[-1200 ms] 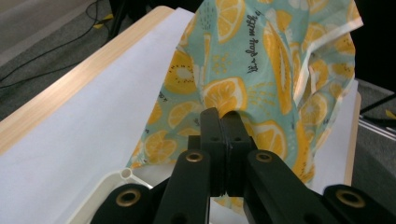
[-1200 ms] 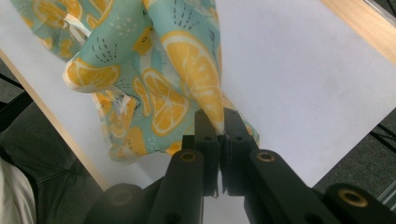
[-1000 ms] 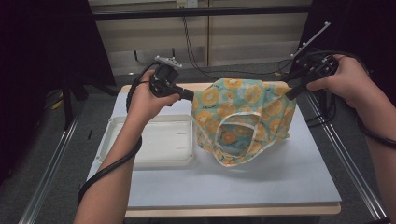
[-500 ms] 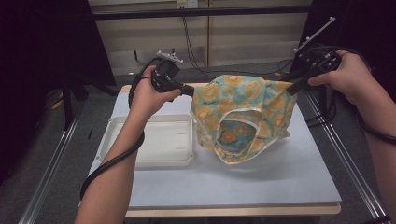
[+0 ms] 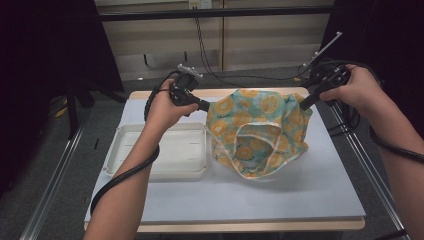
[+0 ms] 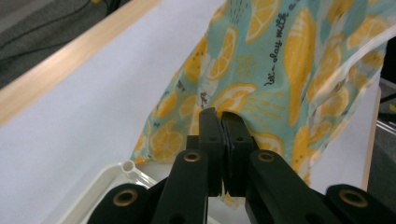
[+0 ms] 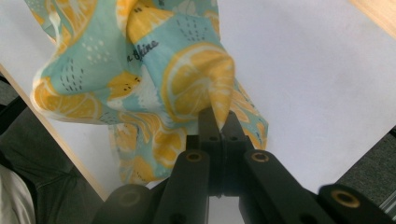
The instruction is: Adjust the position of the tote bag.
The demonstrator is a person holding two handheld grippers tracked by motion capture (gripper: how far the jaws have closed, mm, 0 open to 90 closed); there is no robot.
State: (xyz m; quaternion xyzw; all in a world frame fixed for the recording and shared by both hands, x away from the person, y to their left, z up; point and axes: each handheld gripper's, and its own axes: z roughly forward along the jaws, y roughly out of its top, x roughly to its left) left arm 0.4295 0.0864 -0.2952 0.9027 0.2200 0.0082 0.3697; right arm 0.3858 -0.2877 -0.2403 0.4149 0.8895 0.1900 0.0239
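Lemon-print cloth [image 5: 257, 132] hangs stretched near the table's [image 5: 310, 195] far edge, both grippers' fingers [image 6: 219, 135] pinched shut on its corners; white tray [image 5: 165, 152] just beside.

A teal cloth [image 5: 260, 132] printed with yellow-orange lemon slices, white dashes and dark script, edged in pale trim; a white tray [image 5: 165, 152] on a pale lavender-grey table [image 5: 300, 195] with a light wood edge; black grippers.

Lemon-print cloth [image 6: 289, 70]: script "a day with a…"; elsewhere "…hine", partly readable.
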